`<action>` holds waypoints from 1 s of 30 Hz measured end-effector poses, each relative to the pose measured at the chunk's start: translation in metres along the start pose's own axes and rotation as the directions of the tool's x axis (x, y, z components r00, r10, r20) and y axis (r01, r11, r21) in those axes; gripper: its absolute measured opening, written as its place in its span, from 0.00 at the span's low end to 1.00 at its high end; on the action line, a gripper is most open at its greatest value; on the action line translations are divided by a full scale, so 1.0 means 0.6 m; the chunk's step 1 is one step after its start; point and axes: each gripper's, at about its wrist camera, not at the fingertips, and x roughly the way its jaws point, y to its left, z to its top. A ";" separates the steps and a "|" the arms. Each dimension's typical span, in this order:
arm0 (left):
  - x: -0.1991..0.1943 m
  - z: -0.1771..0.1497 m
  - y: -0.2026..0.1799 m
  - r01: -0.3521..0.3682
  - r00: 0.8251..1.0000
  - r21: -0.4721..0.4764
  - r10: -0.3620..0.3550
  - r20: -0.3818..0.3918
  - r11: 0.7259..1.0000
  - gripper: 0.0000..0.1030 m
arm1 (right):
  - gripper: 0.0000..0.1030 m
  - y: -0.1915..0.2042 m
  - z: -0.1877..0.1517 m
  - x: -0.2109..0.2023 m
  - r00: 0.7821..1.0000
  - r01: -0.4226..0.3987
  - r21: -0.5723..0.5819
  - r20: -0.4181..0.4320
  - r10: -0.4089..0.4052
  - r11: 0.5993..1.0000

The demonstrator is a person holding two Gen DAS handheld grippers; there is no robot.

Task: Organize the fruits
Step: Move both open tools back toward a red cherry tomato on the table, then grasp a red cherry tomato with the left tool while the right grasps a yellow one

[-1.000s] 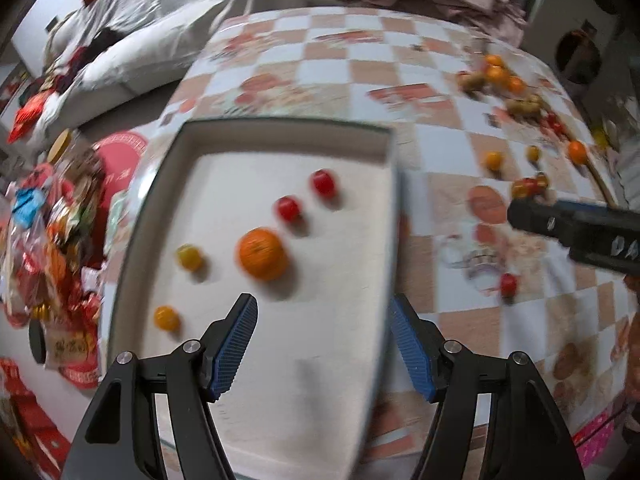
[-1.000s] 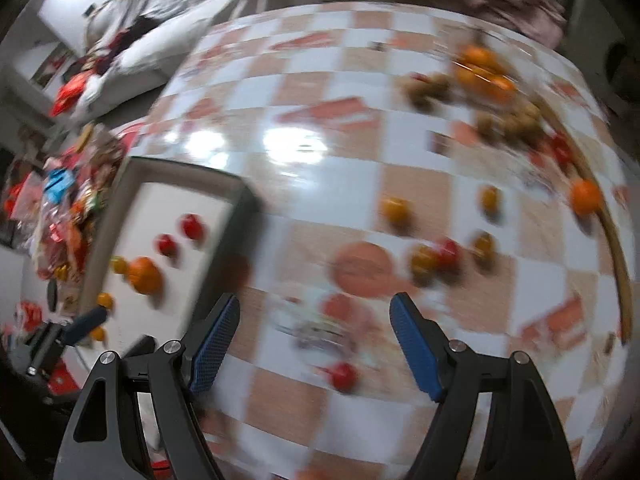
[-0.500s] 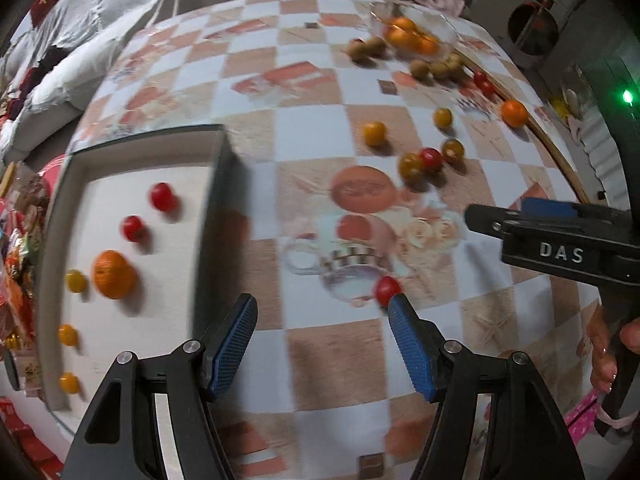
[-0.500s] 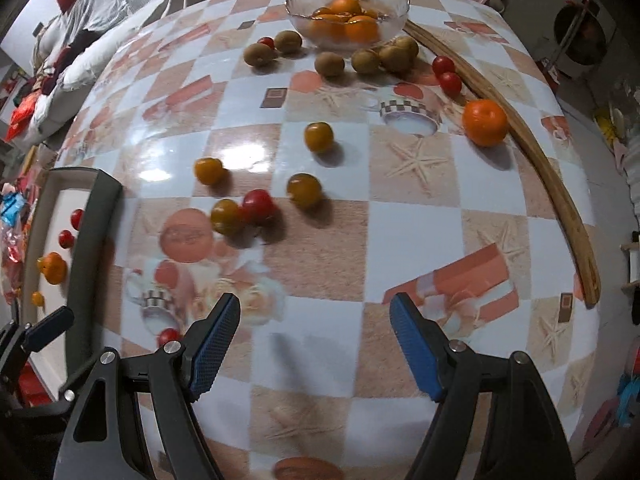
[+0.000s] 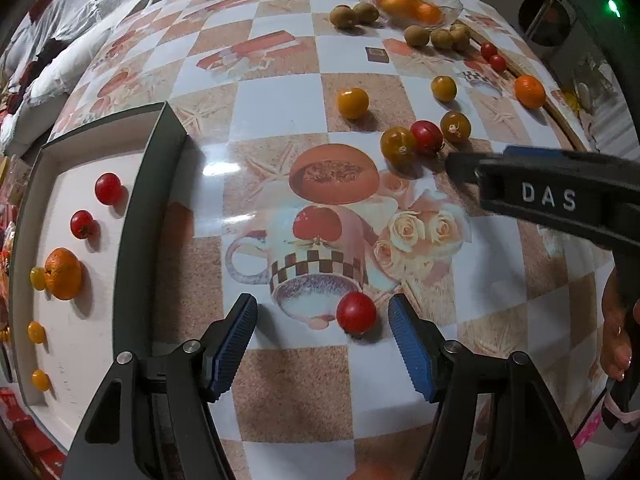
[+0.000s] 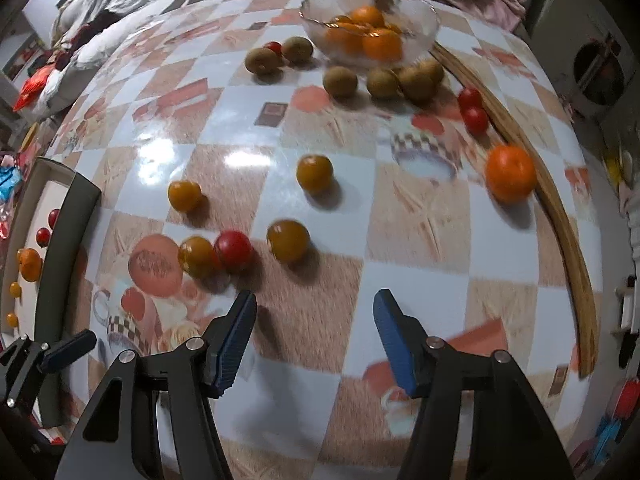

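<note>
1. The left gripper (image 5: 322,336) hovers low over the table (image 5: 280,92), its blue fingers (image 5: 236,340) spread wide with a red cherry tomato (image 5: 355,313) lying between them, nearer the right-hand finger and touching neither.
2. The right gripper (image 6: 314,338) has its fingers (image 6: 394,340) wide apart too, with nothing between them; only bare patterned tablecloth lies there.
3. Just ahead of the right gripper a red tomato (image 6: 233,249) touches a yellow tomato (image 6: 196,256), with another yellow one (image 6: 287,240) just beside them.
4. The tray (image 5: 132,216) sits at the table's left side and holds two red tomatoes (image 5: 107,188), a tangerine (image 5: 63,273) and small yellow tomatoes (image 5: 36,332).
5. At the far side a glass bowl (image 6: 420,28) holds tangerines, with kiwis (image 6: 340,80) scattered near it.
6. A lone tangerine (image 6: 510,173) rests by the wooden rim (image 6: 568,232).
</note>
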 end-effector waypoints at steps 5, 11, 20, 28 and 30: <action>0.005 0.007 -0.007 -0.016 1.000 -0.016 0.016 0.004 1.000 0.67 | 0.60 0.010 0.024 0.010 1.000 0.004 -0.020 0.023 -0.003 1.000; 0.003 0.009 -0.008 -0.018 1.000 -0.029 0.018 0.005 0.999 0.59 | 0.32 0.014 0.043 0.014 0.999 -0.018 -0.032 0.042 0.020 0.999; -0.004 0.011 0.015 0.098 0.995 -0.055 -0.099 -0.017 0.994 0.19 | 0.23 0.001 0.030 0.001 0.996 -0.081 0.025 0.029 0.081 0.996; -0.018 0.020 0.030 0.138 0.990 -0.048 -0.139 -0.004 0.989 0.19 | 0.23 -0.028 -0.004 -0.020 0.994 -0.109 0.102 0.015 0.108 0.989; -0.022 0.020 0.030 0.147 0.989 -0.042 -0.147 0.001 0.988 0.19 | 0.23 -0.030 -0.010 -0.027 0.994 -0.110 0.112 0.014 0.109 0.988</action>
